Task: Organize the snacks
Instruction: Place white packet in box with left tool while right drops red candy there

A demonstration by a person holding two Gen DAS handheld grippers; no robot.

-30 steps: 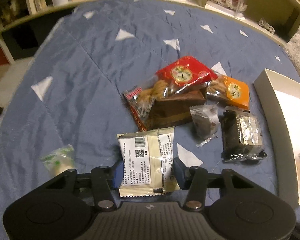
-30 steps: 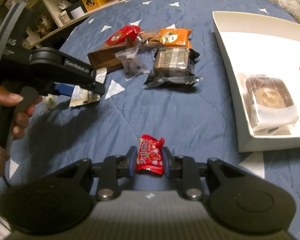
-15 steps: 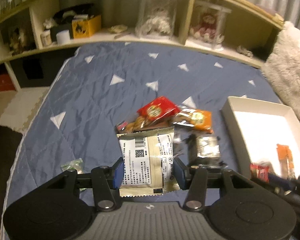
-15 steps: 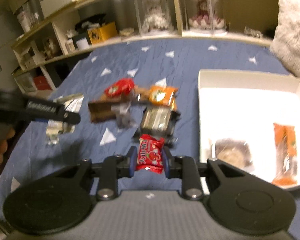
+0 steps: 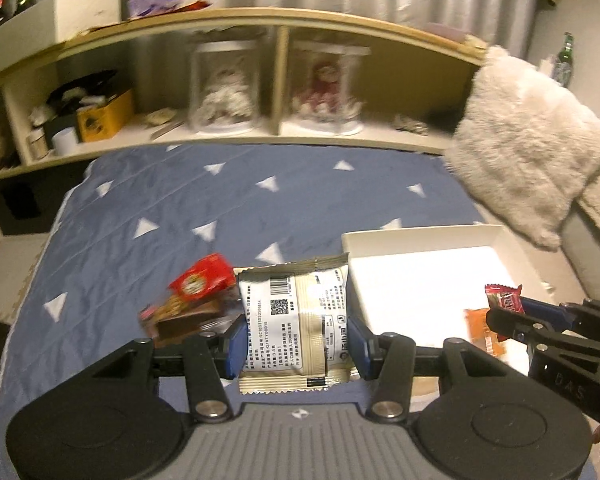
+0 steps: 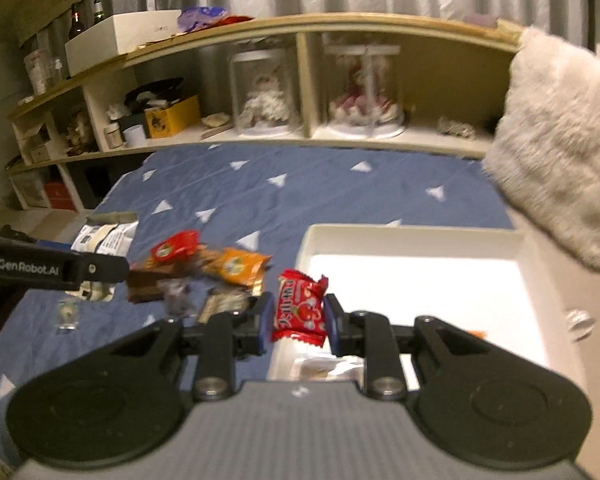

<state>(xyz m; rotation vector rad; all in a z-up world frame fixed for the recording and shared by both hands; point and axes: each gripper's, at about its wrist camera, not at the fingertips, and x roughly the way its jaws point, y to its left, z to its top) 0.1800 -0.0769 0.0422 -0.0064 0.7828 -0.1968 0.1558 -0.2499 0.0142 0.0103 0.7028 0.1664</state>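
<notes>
**Two grippers carrying snacks above the bed**

Both grippers are holding a snack clear of the blue quilt [image 5: 204,200]. The left gripper [image 5: 296,338] is gripping a cream packet [image 5: 294,320] with a barcode and printed label, its blue pads pressing against the packet's two side edges. The packet is standing upright between the fingers, its crimped lower edge hanging just below them.

The right gripper [image 6: 298,316] is pinching a small red candy wrapper [image 6: 300,308] from either side, with the wrapper's twisted ends sticking out above and below the pads. In the left wrist view this same gripper [image 5: 504,312] is reaching in from the right, its red wrapper [image 5: 502,298] hanging over the white box [image 5: 420,236].

The white box is sitting on the quilt at the right, with an orange packet [image 5: 482,330] lying inside it near the front wall. In the right wrist view the box [image 6: 412,234] is lying just ahead of the fingers, and something pale is lying in its near corner, too blurred to name.

Several loose snacks are lying in a pile on the quilt left of the box: a red packet [image 6: 174,246], an orange pack [image 6: 236,266], a brown bar [image 6: 146,282] and a few clear-wrapped pieces, all blurring together. A small clear-wrapped sweet [image 6: 68,314] is lying apart at the far left.

A fluffy white cushion [image 6: 560,152] is leaning beyond the box, and a wooden shelf [image 6: 300,24] is running behind the bed.
</notes>
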